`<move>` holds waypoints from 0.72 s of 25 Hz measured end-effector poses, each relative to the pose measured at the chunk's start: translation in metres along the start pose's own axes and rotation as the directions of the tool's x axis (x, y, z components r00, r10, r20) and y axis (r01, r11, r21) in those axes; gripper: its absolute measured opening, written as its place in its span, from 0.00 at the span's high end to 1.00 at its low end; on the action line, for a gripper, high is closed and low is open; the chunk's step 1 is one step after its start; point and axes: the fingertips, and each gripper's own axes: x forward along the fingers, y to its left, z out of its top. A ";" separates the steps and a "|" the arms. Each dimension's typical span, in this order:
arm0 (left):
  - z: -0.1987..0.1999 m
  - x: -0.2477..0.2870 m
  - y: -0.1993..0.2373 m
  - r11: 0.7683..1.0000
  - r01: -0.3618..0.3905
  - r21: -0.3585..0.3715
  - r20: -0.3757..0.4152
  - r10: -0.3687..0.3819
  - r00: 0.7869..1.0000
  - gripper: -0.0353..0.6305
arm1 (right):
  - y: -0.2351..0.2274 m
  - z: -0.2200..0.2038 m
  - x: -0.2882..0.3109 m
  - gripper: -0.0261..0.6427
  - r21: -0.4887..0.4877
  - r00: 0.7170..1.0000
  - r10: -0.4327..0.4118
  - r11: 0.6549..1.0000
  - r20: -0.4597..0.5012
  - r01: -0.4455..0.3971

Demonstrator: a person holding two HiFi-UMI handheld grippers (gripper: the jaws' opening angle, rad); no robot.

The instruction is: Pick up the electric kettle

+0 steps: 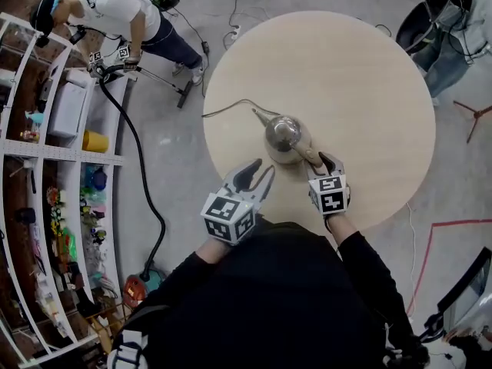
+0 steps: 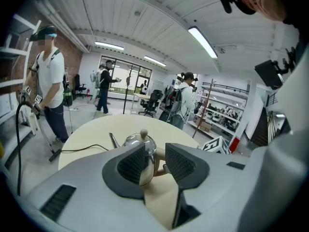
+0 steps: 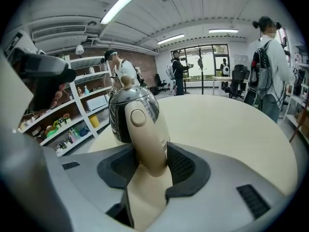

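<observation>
The electric kettle (image 1: pixel 283 133), shiny steel with a beige handle (image 1: pixel 311 157) and a knob on its lid, stands on the round pale wooden table (image 1: pixel 346 75) near its front edge. Its cord (image 1: pixel 231 106) trails left off the table. My right gripper (image 1: pixel 323 162) is shut on the handle; in the right gripper view the handle (image 3: pixel 147 139) sits between both pads of the right gripper (image 3: pixel 150 161), with the kettle's body (image 3: pixel 126 105) just beyond. My left gripper (image 1: pixel 256 174) is open, just left of the kettle at the table's edge. The kettle (image 2: pixel 140 141) shows beyond the empty left gripper (image 2: pixel 155 161).
Shelves (image 1: pixel 61 167) with small items line the left side. A person (image 1: pixel 115 14) holding grippers stands beside them, and a black hose (image 1: pixel 142 183) snakes across the floor. Another person (image 1: pixel 453 29) stands beyond the table at the top right.
</observation>
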 end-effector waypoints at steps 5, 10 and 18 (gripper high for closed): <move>0.006 0.005 0.043 0.990 -0.021 -0.137 0.004 0.021 1.000 0.73 | -0.004 0.003 -0.001 0.70 0.021 0.998 -0.055 0.998 -0.031 0.056; 0.008 0.009 0.046 0.985 0.057 -0.163 0.007 -0.057 0.998 0.73 | -0.011 0.011 -0.002 0.70 -0.013 0.992 -0.116 0.993 -0.041 0.115; -0.024 0.004 0.083 0.975 0.078 -0.206 -0.045 -0.089 0.995 0.73 | 0.027 -0.013 0.022 0.71 -0.247 0.974 0.096 0.958 -0.205 -0.146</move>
